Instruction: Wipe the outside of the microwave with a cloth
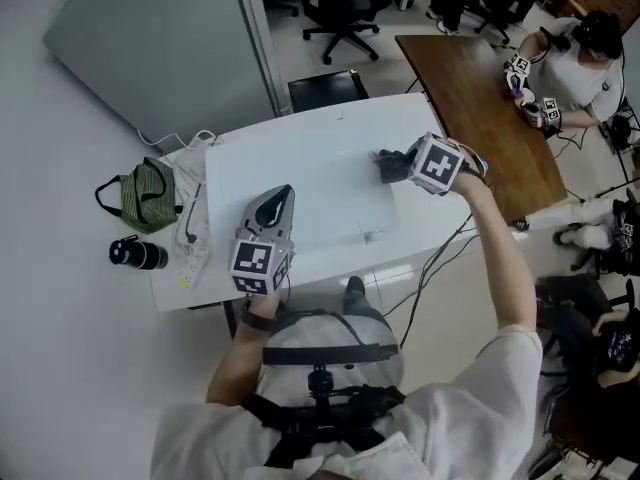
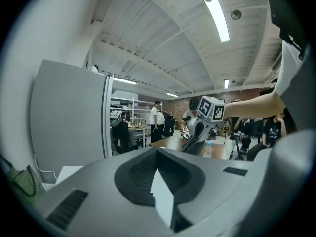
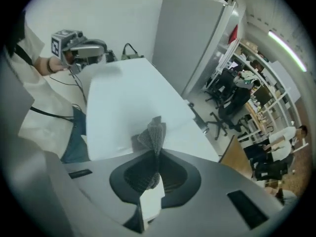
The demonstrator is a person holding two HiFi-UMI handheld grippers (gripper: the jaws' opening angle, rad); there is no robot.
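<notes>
Left edge of the white surface [image 1: 168,286]: an olive-green fabric pouch with a black strap [image 1: 145,194]. Just in front of it, toward the near left corner, a black cylindrical object [image 1: 137,254] lies on its side. A tangle of white cables [image 1: 192,230] runs beside both, between them and the white box-shaped microwave [image 1: 330,183].

My left gripper [image 1: 280,198] sits over the near left part of the microwave's top, pointing toward the far edge. In the left gripper view [image 2: 158,154] its jaws are pressed together with nothing between them. I cannot tell whether they touch the top.

The microwave takes up the middle and right of the surface, and its flat white top [image 3: 123,105] is all I can see of it.

My right gripper [image 1: 398,166] reaches over the right part of that top, toward the far right corner, pointing left. Its jaws are clamped on a grey knitted cloth [image 3: 153,132], which stands bunched out ahead of them. In the head view the cloth [image 1: 384,158] shows as a dark clump against the white top. It throws a shadow there, but I cannot confirm contact.

Off the right edge stands a brown wooden table [image 1: 480,98] with a seated person [image 1: 580,68] at its far end.
</notes>
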